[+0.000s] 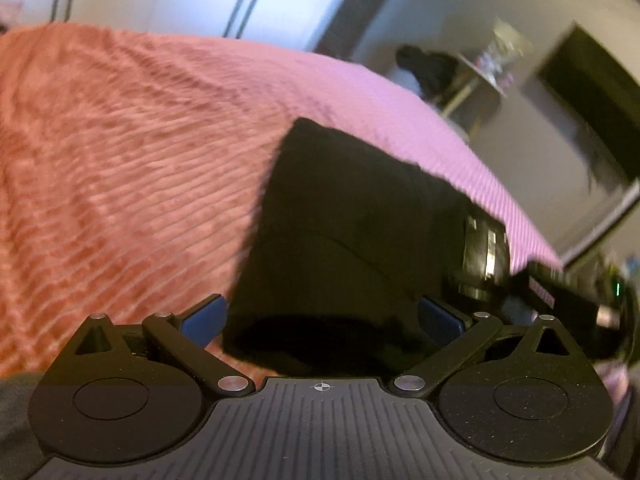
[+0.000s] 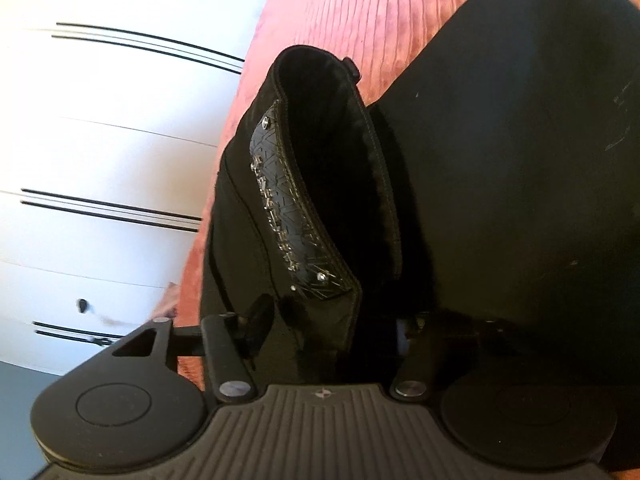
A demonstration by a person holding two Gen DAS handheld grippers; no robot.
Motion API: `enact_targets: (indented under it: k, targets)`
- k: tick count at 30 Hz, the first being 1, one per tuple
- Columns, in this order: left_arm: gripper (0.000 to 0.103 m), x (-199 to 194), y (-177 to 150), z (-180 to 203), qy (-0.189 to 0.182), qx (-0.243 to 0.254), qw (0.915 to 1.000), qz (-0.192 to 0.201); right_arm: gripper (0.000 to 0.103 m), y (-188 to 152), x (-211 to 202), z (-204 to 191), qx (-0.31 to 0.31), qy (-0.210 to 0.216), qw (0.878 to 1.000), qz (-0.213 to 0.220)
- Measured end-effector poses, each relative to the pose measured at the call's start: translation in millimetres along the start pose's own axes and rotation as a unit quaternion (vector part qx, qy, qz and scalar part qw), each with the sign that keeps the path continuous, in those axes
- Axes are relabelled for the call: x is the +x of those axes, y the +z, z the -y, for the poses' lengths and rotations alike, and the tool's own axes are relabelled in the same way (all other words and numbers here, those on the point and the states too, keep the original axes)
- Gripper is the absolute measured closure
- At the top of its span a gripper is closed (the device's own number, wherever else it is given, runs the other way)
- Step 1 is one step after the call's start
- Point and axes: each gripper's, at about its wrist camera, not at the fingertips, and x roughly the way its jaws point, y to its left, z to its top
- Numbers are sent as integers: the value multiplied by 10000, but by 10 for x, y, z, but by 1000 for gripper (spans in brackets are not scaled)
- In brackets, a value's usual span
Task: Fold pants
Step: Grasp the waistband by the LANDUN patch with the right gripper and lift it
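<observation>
Pink bedspread (image 1: 140,140): black pants (image 1: 340,220) btwn both tongs' fingers.

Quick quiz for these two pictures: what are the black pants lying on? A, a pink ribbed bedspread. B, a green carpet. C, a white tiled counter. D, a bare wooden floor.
A: in the left wrist view the black pants rest on a pink ribbed bedspread, and the right wrist view shows the same ribbed cloth beside them.
</observation>
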Motion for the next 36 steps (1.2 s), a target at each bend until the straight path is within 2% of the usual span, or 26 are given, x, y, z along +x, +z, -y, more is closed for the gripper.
enact_targets:
  k: [2,3,4,5,8,16,18,21,25,28,30,31,32,33,34,36]
  targets:
    - [0,89,-21,68,136,240,9994,-198,47,0,13,2,-48,-14,10000,-18]
    - [0,135,-33,92,189,330,9989,-275,54,-14,11,-27,-182,-163,9997,10]
    - [0,171,-51,126,325,441,9981,-296,67,-24,11,-42,-341,-312,9989,35]
    - [0,190,-59,146,370,520,9975,-303,74,-69,-22,-81,-493,-379,9980,66]
    - [0,201,-65,160,391,644,9966,-342,82,-120,-121,-266,-825,-398,9955,233]
    - [0,234,-60,140,482,681,9961,-284,85,-133,-553,-709,-1140,308,9909,641]
    - [0,259,-51,140,524,705,9956,-315,85,-137,-636,-793,-1193,354,9897,706]
    - [0,247,-64,201,305,919,9947,-348,85,-64,-653,-878,-1034,351,9915,714]
    - [0,257,-103,280,229,1268,9905,-471,85,-93,-688,-889,-924,449,9920,733]
    - [0,283,-100,278,395,1236,9906,-437,85,-106,-648,-1003,-939,563,9911,752]
    - [0,359,-89,202,864,985,9903,-471,85,-123,-624,-1054,-949,678,9902,767]
    - [3,389,-73,144,1057,772,9903,-477,85,-138,-628,-1084,-1004,707,9893,786]
    - [9,388,-55,89,1069,560,9918,-428,85,-137,-618,-1118,-1083,693,9884,807]
    - [27,376,-31,31,978,357,9939,-365,85,-143,-606,-1135,-1122,662,9881,814]
    - [33,361,-11,-22,849,199,9956,-337,85,-149,-596,-1133,-1139,607,9883,814]
    - [38,313,-5,-80,595,22,9980,-203,85,-167,-612,-1110,-1141,494,9885,858]
